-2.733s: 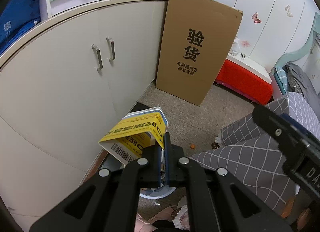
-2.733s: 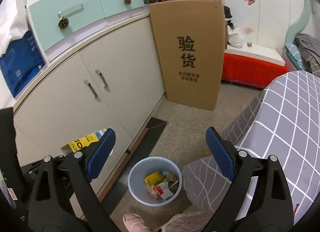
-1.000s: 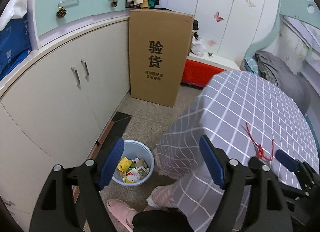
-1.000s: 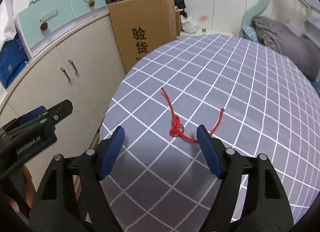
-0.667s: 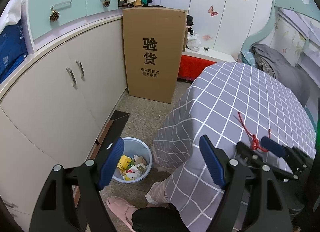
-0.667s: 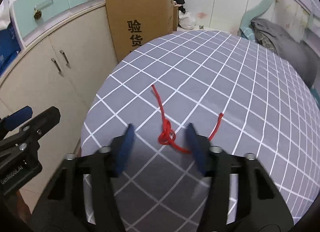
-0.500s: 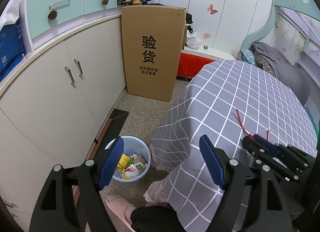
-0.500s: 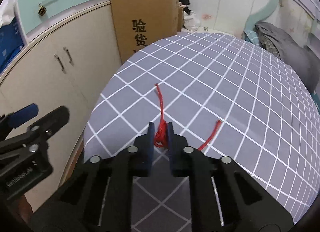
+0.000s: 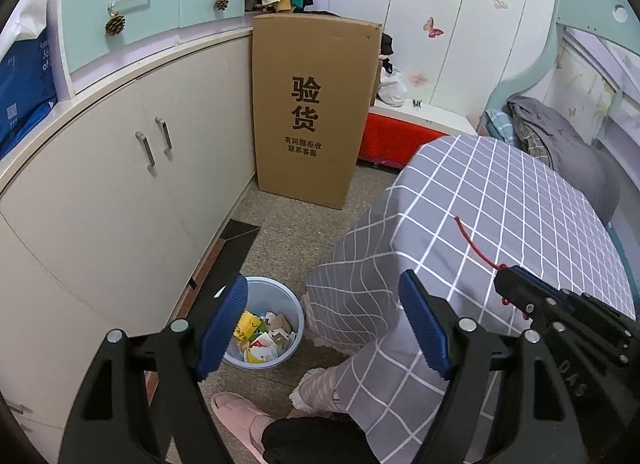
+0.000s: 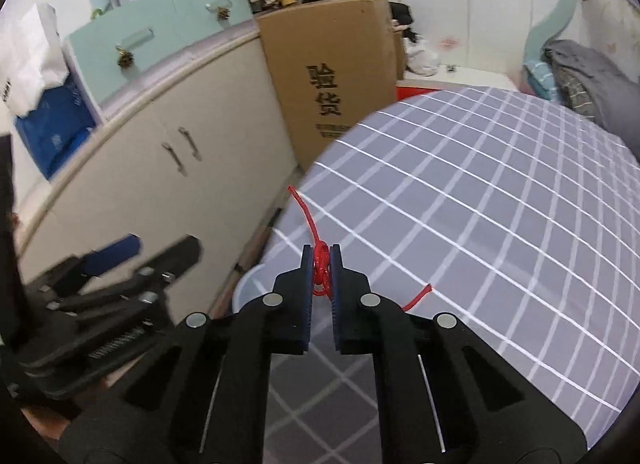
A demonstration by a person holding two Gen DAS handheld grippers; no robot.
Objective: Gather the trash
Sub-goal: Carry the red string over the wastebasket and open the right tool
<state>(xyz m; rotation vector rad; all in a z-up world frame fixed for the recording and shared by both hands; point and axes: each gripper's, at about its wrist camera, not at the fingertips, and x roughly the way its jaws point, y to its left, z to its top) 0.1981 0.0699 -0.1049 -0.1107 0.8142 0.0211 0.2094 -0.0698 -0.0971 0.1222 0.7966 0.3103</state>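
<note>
The right claw (image 10: 321, 264) points steeply downward, its blue pads (image 10: 307, 280) pinched together on a knotted red string (image 10: 320, 268). The left claw (image 9: 322, 324) also tilts downward, its jaws standing wide apart with nothing between them. A person's leg and slippered foot (image 9: 236, 414) show below it.

The left gripper (image 10: 120, 260) is motion-blurred, and the bin (image 10: 250, 284) sits mostly hidden behind the jaws.

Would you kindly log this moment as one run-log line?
right tongs: shut on red string | left tongs: open, empty | bin: on floor, holds trash
</note>
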